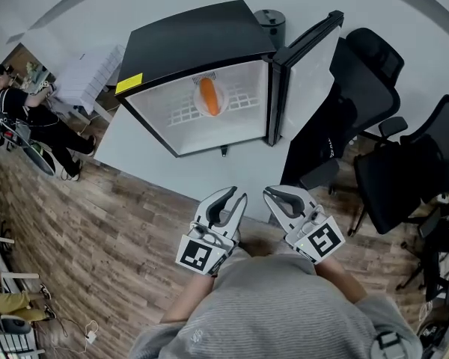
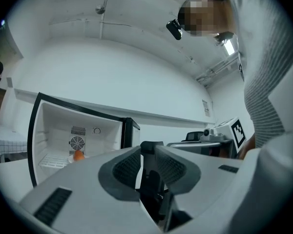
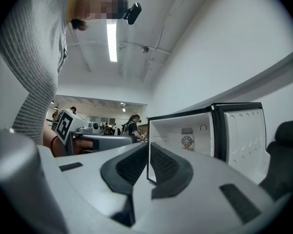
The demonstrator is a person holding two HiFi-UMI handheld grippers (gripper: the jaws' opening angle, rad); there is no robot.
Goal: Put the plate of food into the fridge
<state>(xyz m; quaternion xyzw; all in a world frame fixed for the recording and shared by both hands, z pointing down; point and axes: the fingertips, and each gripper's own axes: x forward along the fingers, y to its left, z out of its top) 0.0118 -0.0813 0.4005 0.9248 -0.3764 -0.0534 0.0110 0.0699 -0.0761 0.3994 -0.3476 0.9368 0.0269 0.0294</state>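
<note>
Wood floor (image 1: 97,238); fridge (image 1: 187,43), plate (image 1: 220,96) inside

Floor of wood-look planks (image 1: 97,230), with a pale grey curved area (image 1: 135,152) meeting a plain white wall (image 2: 136,72); white table (image 1: 82,77) at far left; two black office chairs (image 1: 370,73) at right; strip light (image 3: 112,42) lit on the bare ceiling (image 3: 151,13).

I count one fridge (image 1: 187,43) with one door (image 1: 310,73), and one plate (image 1: 219,100) bearing one orange piece of food (image 1: 207,96). Two tools: the left tool (image 1: 238,196) and the right tool (image 1: 272,194). Black office chairs come to two, first chair (image 1: 370,66) and second chair (image 1: 411,163), plus one dark bin (image 1: 271,19).
</note>
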